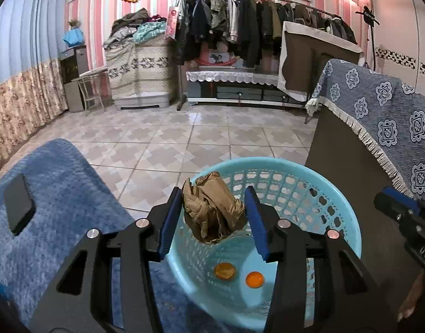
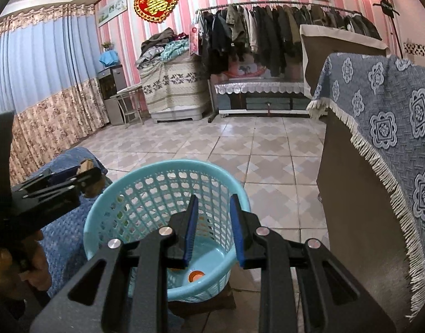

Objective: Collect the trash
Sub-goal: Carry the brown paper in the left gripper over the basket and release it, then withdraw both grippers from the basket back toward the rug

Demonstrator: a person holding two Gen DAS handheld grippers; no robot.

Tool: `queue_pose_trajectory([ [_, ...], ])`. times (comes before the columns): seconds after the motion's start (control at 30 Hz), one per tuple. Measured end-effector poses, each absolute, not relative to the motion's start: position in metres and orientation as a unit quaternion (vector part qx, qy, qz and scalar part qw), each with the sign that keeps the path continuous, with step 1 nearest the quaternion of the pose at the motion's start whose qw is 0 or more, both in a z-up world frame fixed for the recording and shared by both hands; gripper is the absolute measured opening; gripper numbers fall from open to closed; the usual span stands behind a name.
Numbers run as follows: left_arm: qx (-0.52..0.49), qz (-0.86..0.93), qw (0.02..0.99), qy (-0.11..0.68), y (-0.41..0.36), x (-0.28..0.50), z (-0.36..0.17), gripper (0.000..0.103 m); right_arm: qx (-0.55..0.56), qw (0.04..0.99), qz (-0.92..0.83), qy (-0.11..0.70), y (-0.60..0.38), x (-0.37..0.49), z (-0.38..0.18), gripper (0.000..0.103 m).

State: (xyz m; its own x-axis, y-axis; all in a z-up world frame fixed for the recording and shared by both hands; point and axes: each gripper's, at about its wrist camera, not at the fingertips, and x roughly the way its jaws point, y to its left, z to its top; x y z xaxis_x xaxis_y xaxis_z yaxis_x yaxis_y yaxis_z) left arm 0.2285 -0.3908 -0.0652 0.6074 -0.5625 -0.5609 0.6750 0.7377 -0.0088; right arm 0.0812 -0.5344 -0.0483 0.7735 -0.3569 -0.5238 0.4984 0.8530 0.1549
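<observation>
Holding crumpled brown paper wad [image 1: 212, 208] over turquoise basket [image 1: 348, 222], left gripper [image 1: 214, 216] clamped on it. Right gripper [image 2: 214, 230] at basket's near rim, jaws slightly apart, empty. Two orange caps [image 1: 225, 271] already inside basket. Release left to do.

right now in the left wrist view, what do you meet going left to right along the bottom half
black phone → blue blanket → crumpled brown paper in the left gripper → blue basket → right gripper
</observation>
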Motion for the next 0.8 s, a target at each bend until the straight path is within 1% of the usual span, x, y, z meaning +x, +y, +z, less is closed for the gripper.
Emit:
queue_pose_trajectory([
  [0.2,0.124,-0.366,0.885,0.257,-0.409,0.226,-0.062,0.048,0.151,0.927,-0.233,0.251,-0.537,0.083,-0.055,0.024],
  [0.33,0.121,-0.37,0.883,0.262,-0.413,0.233,-0.061,0.05,0.153,0.927,-0.234,0.251,-0.535,0.087,-0.056,0.024],
  [0.37,0.119,-0.368,0.884,0.263,-0.412,0.235,-0.06,0.052,0.154,0.927,-0.233,0.251,-0.536,0.088,-0.056,0.024],
  [0.4,0.117,-0.365,0.885,0.263,-0.409,0.237,-0.059,0.059,0.154,0.927,-0.232,0.251,-0.534,0.089,-0.056,0.024],
  [0.43,0.114,-0.361,0.888,0.262,-0.407,0.239,-0.059,0.069,0.153,0.928,-0.229,0.252,-0.532,0.091,-0.057,0.024],
  [0.5,0.108,-0.354,0.894,0.253,-0.403,0.24,-0.057,0.077,0.15,0.928,-0.227,0.253,-0.53,0.095,-0.057,0.024],
  [0.57,0.11,-0.349,0.896,0.25,-0.403,0.241,-0.056,0.08,0.154,0.928,-0.226,0.254,-0.528,0.099,-0.059,0.024],
  [0.63,0.113,-0.342,0.899,0.247,-0.401,0.243,-0.055,0.087,0.158,0.927,-0.226,0.254,-0.526,0.102,-0.06,0.024],
  [0.7,0.109,-0.333,0.905,0.243,-0.396,0.244,-0.054,0.091,0.158,0.926,-0.228,0.256,-0.525,0.105,-0.062,0.024],
  [0.8,0.106,-0.328,0.906,0.245,-0.387,0.249,-0.052,0.092,0.16,0.924,-0.229,0.262,-0.523,0.114,-0.065,0.024],
])
